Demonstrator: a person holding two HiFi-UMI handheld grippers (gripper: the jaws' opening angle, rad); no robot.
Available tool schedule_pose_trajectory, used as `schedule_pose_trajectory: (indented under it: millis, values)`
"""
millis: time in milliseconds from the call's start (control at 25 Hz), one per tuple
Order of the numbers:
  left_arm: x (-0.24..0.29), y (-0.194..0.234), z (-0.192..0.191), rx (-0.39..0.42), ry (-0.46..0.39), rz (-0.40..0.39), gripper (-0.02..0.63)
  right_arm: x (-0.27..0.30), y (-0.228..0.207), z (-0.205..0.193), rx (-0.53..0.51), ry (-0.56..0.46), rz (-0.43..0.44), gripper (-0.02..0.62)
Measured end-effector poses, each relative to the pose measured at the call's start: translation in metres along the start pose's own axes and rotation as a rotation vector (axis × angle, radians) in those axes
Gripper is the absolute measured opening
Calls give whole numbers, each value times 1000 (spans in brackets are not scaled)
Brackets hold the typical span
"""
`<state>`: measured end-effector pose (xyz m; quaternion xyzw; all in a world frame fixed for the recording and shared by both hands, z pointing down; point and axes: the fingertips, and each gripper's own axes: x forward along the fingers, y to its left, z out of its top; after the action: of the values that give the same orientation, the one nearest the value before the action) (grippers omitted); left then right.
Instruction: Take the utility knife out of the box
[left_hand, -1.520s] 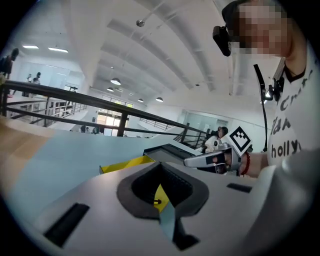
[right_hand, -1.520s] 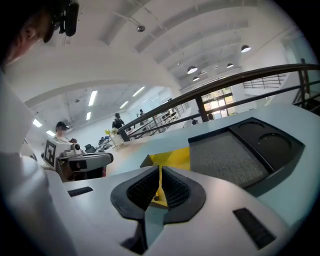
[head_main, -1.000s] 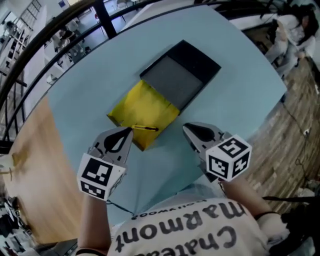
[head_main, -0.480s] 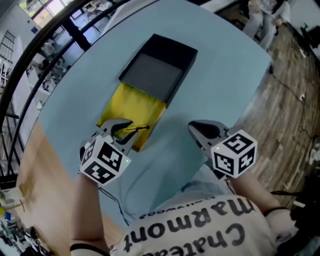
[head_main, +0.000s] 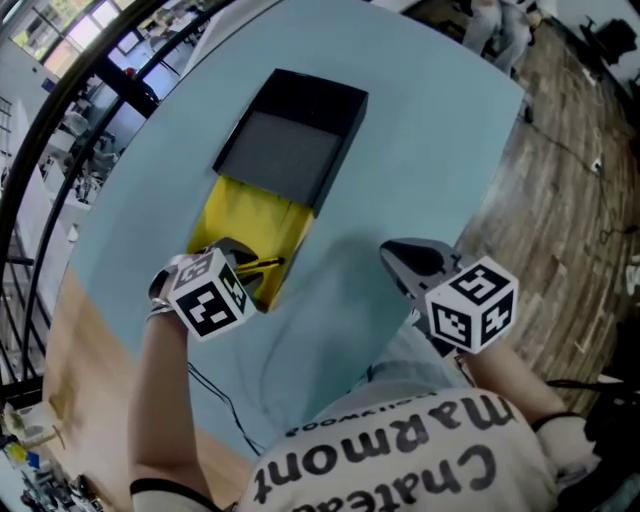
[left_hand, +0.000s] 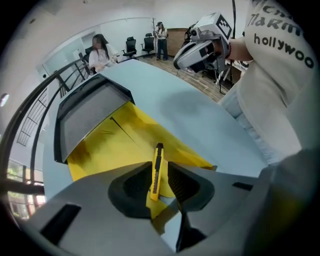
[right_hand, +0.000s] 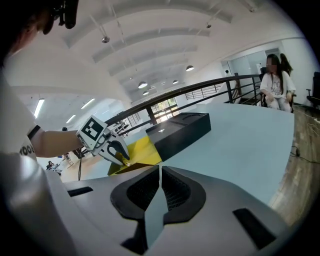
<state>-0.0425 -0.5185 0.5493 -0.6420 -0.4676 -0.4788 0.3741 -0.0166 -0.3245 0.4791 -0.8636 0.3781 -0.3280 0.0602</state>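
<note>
The white shirt (head_main: 400, 455) of the person working carries black print: "Chateau Marmont" across the chest, and "hollywoo" before the last word runs out of sight in the left gripper view. The left tongs (left_hand: 159, 169) are clamped on the utility knife (left_hand: 156, 172), a slim yellow one with a black slider. It stands between the two ribbed pads with its tip pointing out past them. Knife and tongs are over the near end of the yellow tray (head_main: 250, 225), which lies slid out of the black box (head_main: 290, 140) on the pale blue counter (head_main: 430, 140). I cannot tell whether the knife is touching the yellow surface or has been lifted just clear of it. The right tongs (right_hand: 159, 172) have their jaws pressed together with only a thin slit between them and nothing held. They hang over the near side of the counter, well apart from the box and pointing towards it.
</note>
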Motion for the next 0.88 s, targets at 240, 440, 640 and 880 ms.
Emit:
schedule_pose_trajectory:
  millis: [240,440,640,880]
  values:
    - [16,6,-1,21,51,-12,98,-3,-14,-3,27,0,-10,38]
    - [23,7,-5,47,100,-7,98,-2,-18,-5,29,2,-7,38]
    - [29,4,-11,42,118,-21,98,1,-17,-5,16,7,1,38]
    - [33,5,-10,38,119,-34,82,5,-21,-7,24,16,9,38]
